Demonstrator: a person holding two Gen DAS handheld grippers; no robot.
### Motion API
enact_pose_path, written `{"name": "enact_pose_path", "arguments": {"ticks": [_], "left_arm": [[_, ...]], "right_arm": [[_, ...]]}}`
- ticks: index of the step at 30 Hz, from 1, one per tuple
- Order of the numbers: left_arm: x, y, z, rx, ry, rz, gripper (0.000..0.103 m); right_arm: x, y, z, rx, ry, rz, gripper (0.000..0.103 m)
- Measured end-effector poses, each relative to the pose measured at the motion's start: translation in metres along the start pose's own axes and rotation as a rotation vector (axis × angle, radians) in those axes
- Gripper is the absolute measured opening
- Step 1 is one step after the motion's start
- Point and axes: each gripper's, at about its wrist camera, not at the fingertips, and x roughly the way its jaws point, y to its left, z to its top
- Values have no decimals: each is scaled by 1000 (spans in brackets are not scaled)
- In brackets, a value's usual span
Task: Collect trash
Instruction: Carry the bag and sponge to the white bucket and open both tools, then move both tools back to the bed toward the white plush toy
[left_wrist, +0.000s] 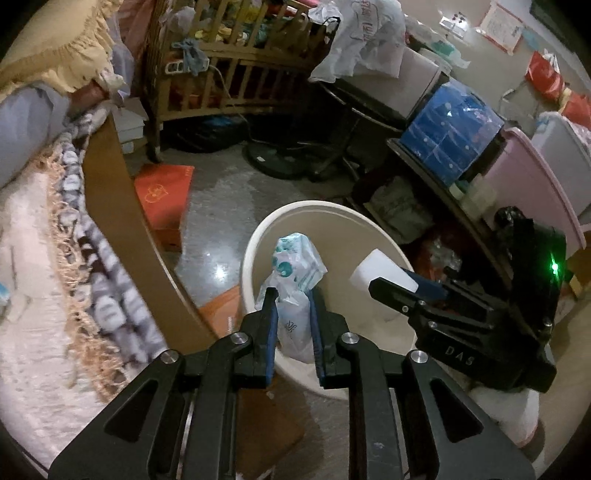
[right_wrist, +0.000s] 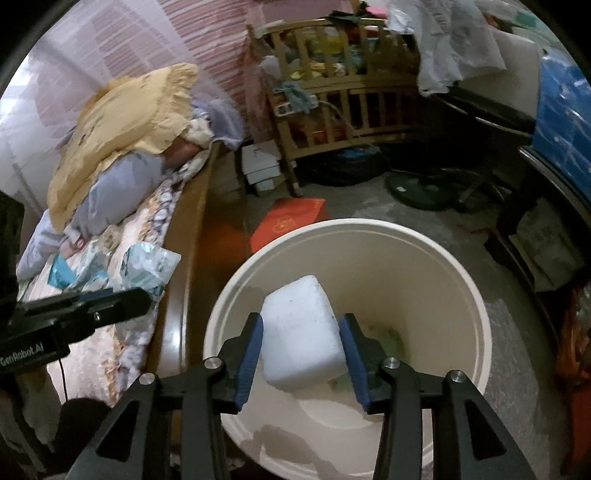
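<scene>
Wooden crib; orange box; yellow pillow

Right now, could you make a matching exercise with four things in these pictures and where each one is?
Things:
1. white foam block
2. plastic wrapper
3. red box
4. yellow pillow

Places:
A. on the floor beside the bed
B. held in the right tool, over the white bin
C. on the bed
D. held in the left tool, over the bin

Pairs: 1-B, 2-D, 3-A, 4-C
</scene>
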Motion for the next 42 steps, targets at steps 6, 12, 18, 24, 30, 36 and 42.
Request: {"name": "enact_pose_path", "arguments": {"ticks": [6,12,18,24,30,36,42], "left_arm": [[4,4,2,-25,-9,-27,54],[-12,16,-2,-28,-23,20,54],[-38,27,-9,-3,-74,153,54],[-67,56,-25,-21,-117,273,54],[-93,87,-40,-54,-144,377,54],[-118,113,-53,-85,-171,453,54],[-140,136,-65,-122,-187,510,54]], "right_arm": [[9,-8,0,28,14,-35,55],[16,-2,-2,23,33,-14,60],[18,16,-2,2,36,18,60],[21,54,-1,-57,40,64,60],[28,102,1,-128,47,122,61],[36,154,1,-201,60,183,61],[44,206,0,-276,76,243,62]]}}
